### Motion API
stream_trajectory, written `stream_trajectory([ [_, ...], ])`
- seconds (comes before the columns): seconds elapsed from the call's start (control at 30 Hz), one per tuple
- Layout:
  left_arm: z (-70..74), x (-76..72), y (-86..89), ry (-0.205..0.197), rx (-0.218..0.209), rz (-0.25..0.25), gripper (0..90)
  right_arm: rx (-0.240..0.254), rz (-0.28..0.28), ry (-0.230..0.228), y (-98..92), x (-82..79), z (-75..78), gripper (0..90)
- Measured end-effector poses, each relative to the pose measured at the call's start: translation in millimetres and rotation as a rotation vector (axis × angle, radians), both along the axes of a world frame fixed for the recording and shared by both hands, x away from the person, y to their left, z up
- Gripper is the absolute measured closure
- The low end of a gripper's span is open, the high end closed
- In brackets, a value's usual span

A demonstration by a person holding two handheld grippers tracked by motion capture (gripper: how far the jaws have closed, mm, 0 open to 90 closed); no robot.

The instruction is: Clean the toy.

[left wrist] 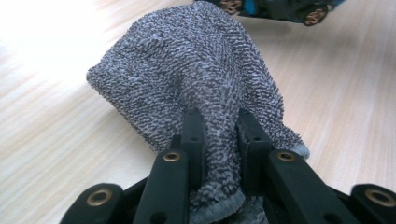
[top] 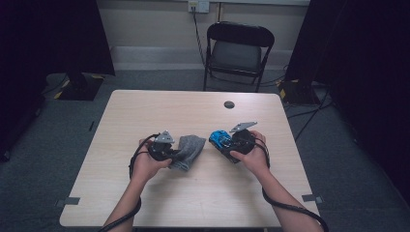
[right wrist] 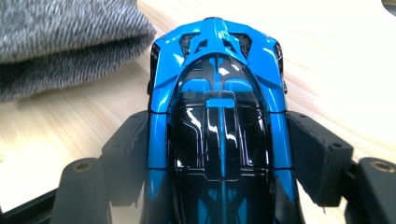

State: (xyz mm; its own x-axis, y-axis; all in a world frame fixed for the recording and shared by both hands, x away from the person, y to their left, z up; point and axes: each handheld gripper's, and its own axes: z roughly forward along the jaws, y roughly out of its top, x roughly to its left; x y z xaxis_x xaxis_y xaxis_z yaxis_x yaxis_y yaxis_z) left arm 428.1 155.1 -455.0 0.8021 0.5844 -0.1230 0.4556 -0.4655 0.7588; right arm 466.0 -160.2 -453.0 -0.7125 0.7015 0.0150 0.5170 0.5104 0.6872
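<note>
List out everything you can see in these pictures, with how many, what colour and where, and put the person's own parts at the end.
sock: one, grey knit, on the table left of centre, pinched at one end by the left claw
toy car: one, blue and black, right of centre, gripped at its sides by the right claw
table: one, light wood, centre of the high view
round cap: one, dark, set in the tabletop near its far edge
folding chair: one, black, beyond the table
wall socket: one, pale, on the far wall, cable plugged in
left claw: one, black, shut on the sock
right claw: one, black, shut on the toy car
hands: two, one on each claw
</note>
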Motion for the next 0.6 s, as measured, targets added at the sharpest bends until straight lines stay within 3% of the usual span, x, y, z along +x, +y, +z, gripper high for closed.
stream_trajectory([
  [0.07, 2.3, 2.0, 2.9, -0.016, 0.0, 0.028, 76.0, 0.006, 0.015, -0.001, -0.9, -2.3, 1.3, 28.1],
  [0.2, 5.2, 8.2, 6.9, -0.01, -0.009, 0.06, 76.1, 0.009, 0.044, -0.003, 0.6, -9.2, 2.5, 28.2],
  [0.6, 9.1, 19.0, -3.6, -0.024, -0.003, 0.074, 76.0, 0.023, 0.111, 0.0, 10.0, -28.3, -3.8, 28.2],
])
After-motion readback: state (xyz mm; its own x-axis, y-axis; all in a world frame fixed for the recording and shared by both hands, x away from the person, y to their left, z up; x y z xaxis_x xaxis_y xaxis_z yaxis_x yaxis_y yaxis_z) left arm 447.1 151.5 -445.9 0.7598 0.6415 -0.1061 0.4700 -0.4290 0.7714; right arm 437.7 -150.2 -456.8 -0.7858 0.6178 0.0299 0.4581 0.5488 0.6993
